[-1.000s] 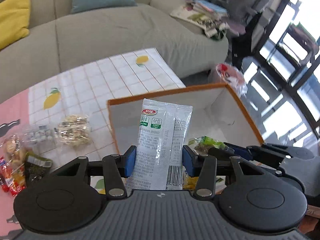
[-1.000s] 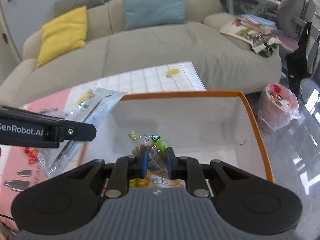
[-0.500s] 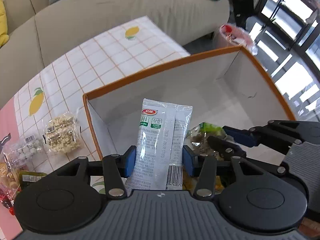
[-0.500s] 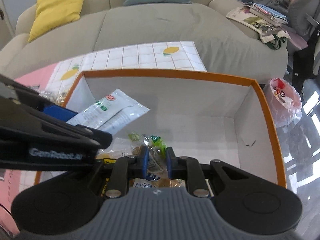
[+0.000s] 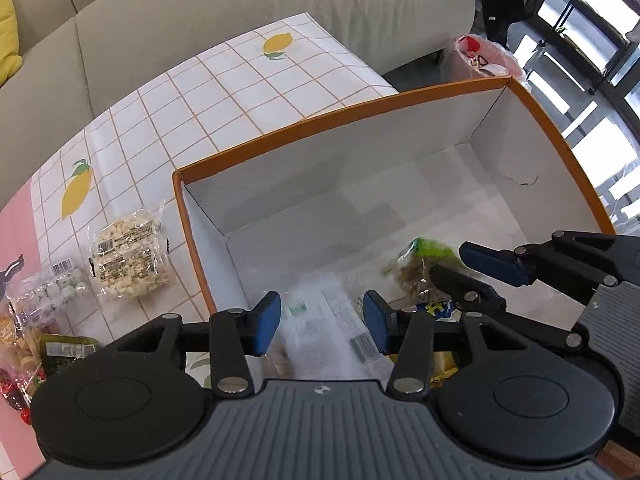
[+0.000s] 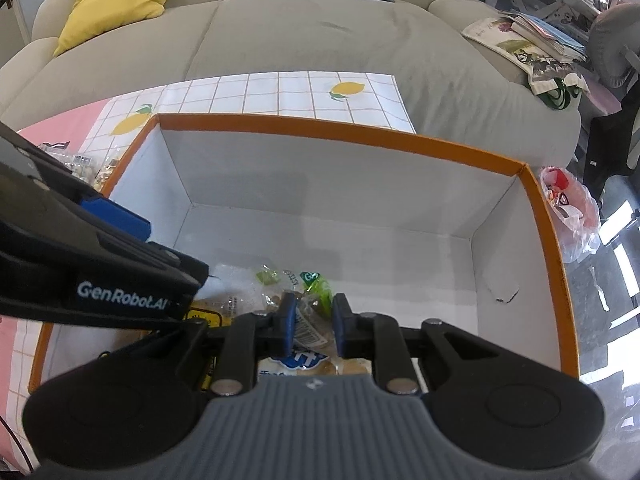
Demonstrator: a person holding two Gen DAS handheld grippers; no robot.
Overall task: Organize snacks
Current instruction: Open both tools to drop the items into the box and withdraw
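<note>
An orange-rimmed white box [image 5: 320,120] [image 6: 340,128] stands on the table. My left gripper [image 5: 322,318] is open over its near left part. The white and green sachet [image 5: 332,320] lies blurred below it in the box, free of the pads. My right gripper [image 6: 313,322] hangs inside the box with its jaws slightly apart around a clear snack bag with a green top [image 6: 308,300]; contact is unclear. That bag also shows in the left wrist view [image 5: 420,264], beside the right gripper's fingers [image 5: 492,264]. Yellow packets [image 6: 208,316] lie under them.
Loose snacks lie on the lemon-print tablecloth [image 5: 248,80] left of the box: a bag of pale puffs [image 5: 124,256], a clear bag of small sweets [image 5: 52,288], and a dark green packet [image 5: 64,352]. A grey sofa [image 6: 320,32] stands behind. A pink bin bag [image 6: 572,208] sits right.
My left gripper has opened and let go of the white and green sachet, which has dropped into the box. My right gripper's jaws have parted a little.
</note>
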